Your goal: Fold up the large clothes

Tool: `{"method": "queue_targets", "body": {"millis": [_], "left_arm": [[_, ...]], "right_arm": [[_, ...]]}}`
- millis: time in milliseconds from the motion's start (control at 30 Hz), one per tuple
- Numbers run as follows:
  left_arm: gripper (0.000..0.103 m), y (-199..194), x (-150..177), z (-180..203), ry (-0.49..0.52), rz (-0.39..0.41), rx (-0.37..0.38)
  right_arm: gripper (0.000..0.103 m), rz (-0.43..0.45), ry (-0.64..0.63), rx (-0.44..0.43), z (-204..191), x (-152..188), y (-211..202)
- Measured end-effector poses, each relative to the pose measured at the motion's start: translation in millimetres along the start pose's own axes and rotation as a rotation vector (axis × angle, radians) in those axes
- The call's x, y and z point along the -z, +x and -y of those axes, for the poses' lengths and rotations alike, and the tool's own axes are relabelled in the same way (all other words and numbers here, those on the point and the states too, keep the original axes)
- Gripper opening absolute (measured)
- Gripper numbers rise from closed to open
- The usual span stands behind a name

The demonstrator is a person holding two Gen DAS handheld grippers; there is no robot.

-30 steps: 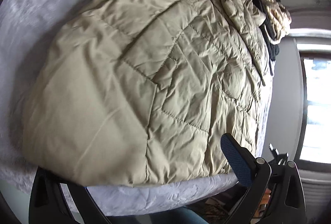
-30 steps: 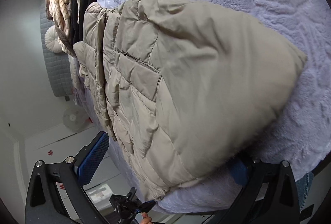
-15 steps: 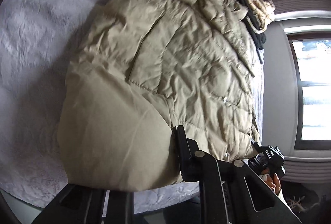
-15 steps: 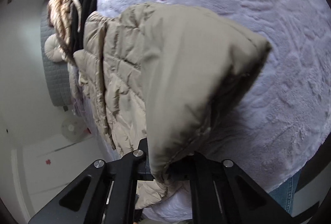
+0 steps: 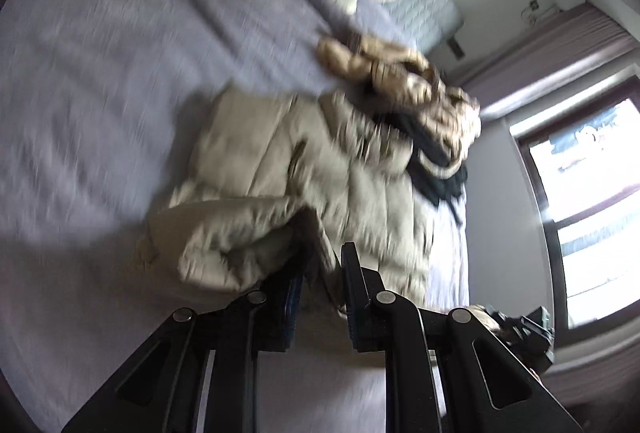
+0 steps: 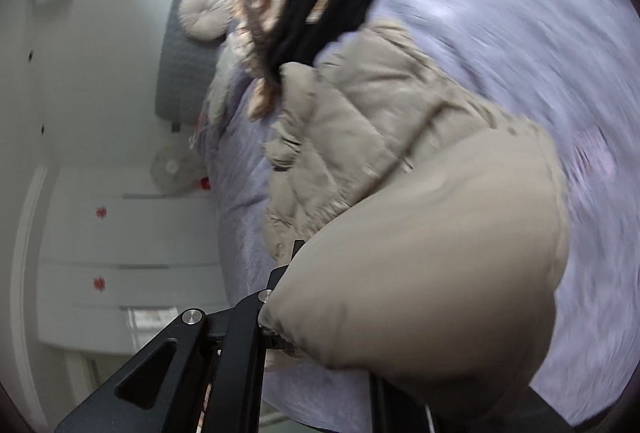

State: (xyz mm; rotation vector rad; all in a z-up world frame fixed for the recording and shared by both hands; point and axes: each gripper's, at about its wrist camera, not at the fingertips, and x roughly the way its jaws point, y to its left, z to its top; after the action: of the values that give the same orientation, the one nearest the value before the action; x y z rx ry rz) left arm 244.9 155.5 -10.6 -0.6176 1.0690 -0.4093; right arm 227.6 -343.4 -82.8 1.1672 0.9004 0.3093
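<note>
Bedspread (image 5: 100, 81): lilac, fills L half of left-wrist view; blurred.
Jacket (image 5: 320, 169): beige quilted, ctr frame on bedspread; near hem bunched and lifted.
Left gripper (image 5: 320, 273): bottom ctr; jaws clenched on a jacket fold, fabric pinched between blue pads.
Clothes pile (image 5: 420, 93): tan/black, upper R of ctr, touching jacket's far end.
Right gripper (image 6: 320, 313): bottom ctr of right-wrist view; jacket (image 6: 420, 253) hem drapes over jaws; R finger hidden, appears clamped on jacket.
Text/labels: none legible.
</note>
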Motion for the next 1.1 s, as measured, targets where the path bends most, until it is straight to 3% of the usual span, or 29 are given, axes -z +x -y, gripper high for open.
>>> {"method": "queue_targets", "body": {"millis": [133,233,300,433,667,867,1000,1033,1067,1100], "left_arm": [[0.021,35.8,-38.7,18.2,0.017,0.061,-0.076],[0.021,74.0,-56.5,13.0,-0.012,0.044,-0.161],[0.021,94.1,-65.3,6.6,-0.028,0.031,-0.175],[0.021,123.1,-90.4,5.5,0.023,0.030,-0.170],[0.021,180.1,-139.0,1.6,0.083,0.015,-0.245],[0.021,198.2,-165.5,-19.2,0.071,0.027,-0.315],[0.023,183.3,-173.7,-30.4,0.079,0.048,-0.347],[0.042,180.4,-174.1,-33.1,0.091,0.042,-0.368],[0.080,177.2,-173.6,-35.3,0.109,0.043,-0.402],[0.091,171.9,-171.3,-36.0,0.135,0.068,-0.437]], "right_arm": [[0.009,-0.074,-0.118,0.013,-29.2,-57.7,41.0],[0.009,-0.124,-0.110,0.063,-23.7,-89.5,78.8],[0.009,-0.136,-0.098,0.088,-19.7,-103.4,96.7],[0.009,-0.102,-0.107,0.106,-21.9,-126.4,118.5],[0.009,-0.034,-0.083,0.165,-23.4,-163.6,163.4],[0.009,-0.023,-0.014,0.235,-2.4,-178.6,199.2],[0.014,-0.043,0.010,0.247,-2.2,-184.0,203.9],[0.021,-0.056,-0.014,0.254,-8.1,-184.2,200.9],[0.027,-0.065,-0.051,0.254,-15.9,-183.1,196.1],[0.041,-0.066,-0.101,0.252,-24.6,-181.7,189.3]]}}
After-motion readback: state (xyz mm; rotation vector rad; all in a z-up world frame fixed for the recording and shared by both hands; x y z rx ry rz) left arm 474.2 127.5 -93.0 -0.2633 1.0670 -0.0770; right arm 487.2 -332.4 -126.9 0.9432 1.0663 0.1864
